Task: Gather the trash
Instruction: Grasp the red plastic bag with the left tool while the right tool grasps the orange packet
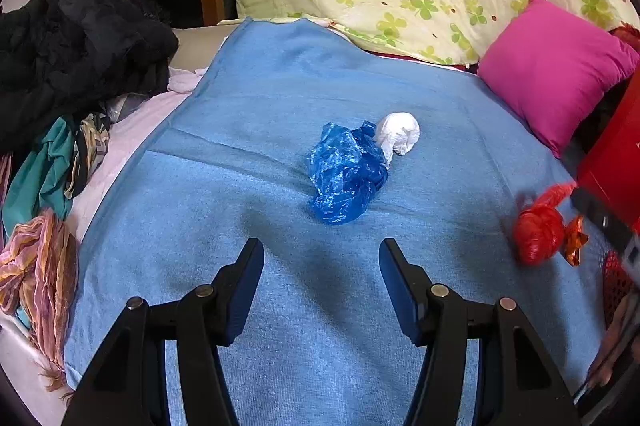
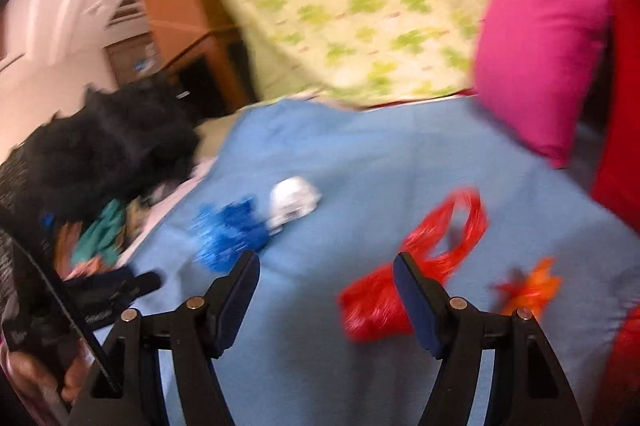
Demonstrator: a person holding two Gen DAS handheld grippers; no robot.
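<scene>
Near the middle of the bed [image 1: 240,306], the blue bag [image 1: 346,173] touches the white wad [image 1: 398,137]; my left tongs [image 1: 320,266] gape empty, aimed at them. My right tongs [image 2: 326,278] stand open over the red bag [image 2: 372,306] by the right edge.

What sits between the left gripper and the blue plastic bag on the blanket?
Nothing visible. The left gripper stands open over bare blue blanket, and the blue plastic bag lies straight ahead of its fingertips. The white crumpled wad touches the bag's far side, not the near one.
</scene>
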